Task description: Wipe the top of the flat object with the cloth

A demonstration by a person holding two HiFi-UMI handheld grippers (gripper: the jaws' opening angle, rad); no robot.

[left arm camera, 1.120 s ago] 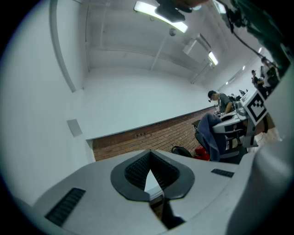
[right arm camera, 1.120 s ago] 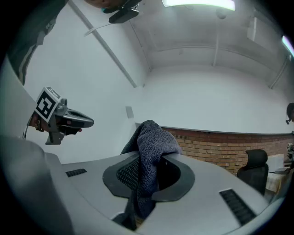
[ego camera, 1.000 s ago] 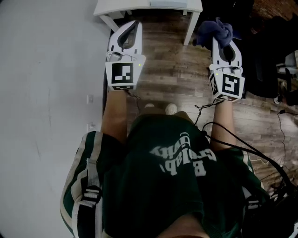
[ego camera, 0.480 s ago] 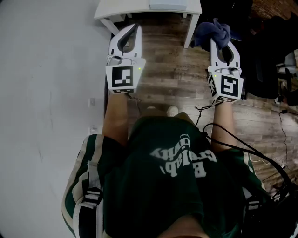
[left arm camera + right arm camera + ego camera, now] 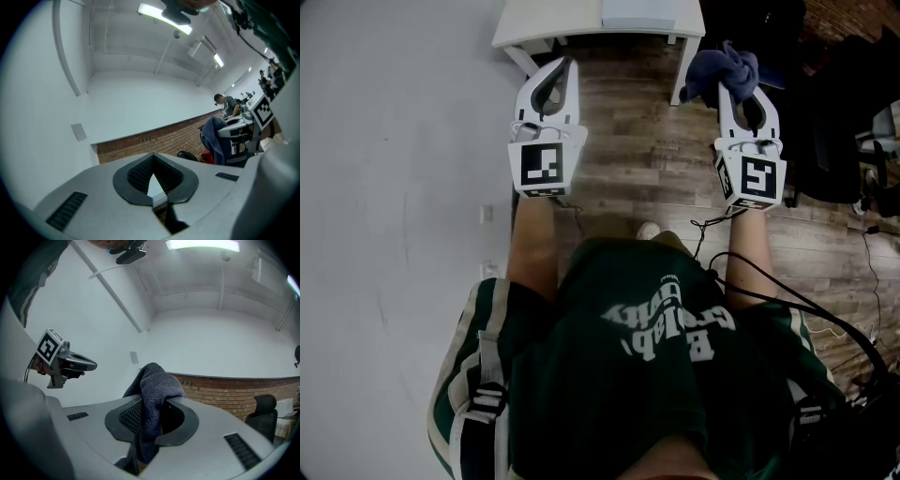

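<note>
The cloth (image 5: pixel 722 67), dark blue and bunched, is pinched between the jaws of the right gripper (image 5: pixel 739 94). In the right gripper view its folds are seen rising above the jaw tips and hanging down through the gap behind them. It is judged to be carried raised like this so that it can be brought to the table (image 5: pixel 534 23) without trailing.

The left gripper (image 5: pixel 565 64) is held level with the right one, its jaws pressed together on nothing. No job for it can be read from these views; steadying may be intended.

A pale, flat object (image 5: pixel 637 11) is seen on the white table, by its front edge and nearer the right front corner. It is taken to be the thing to be wiped. The cloth is apart from it, out in front of the right front leg, so wiping is judged not yet begun.

The floor (image 5: pixel 647 141) is of wood planks, with cables (image 5: pixel 825 309) trailing on the person's right. A plain white wall (image 5: pixel 394 187) bounds the left. In the right gripper view a low brick strip (image 5: pixel 225 390), an office chair (image 5: pixel 262 408) and ceiling lights (image 5: pixel 201 244) are shown.
</note>
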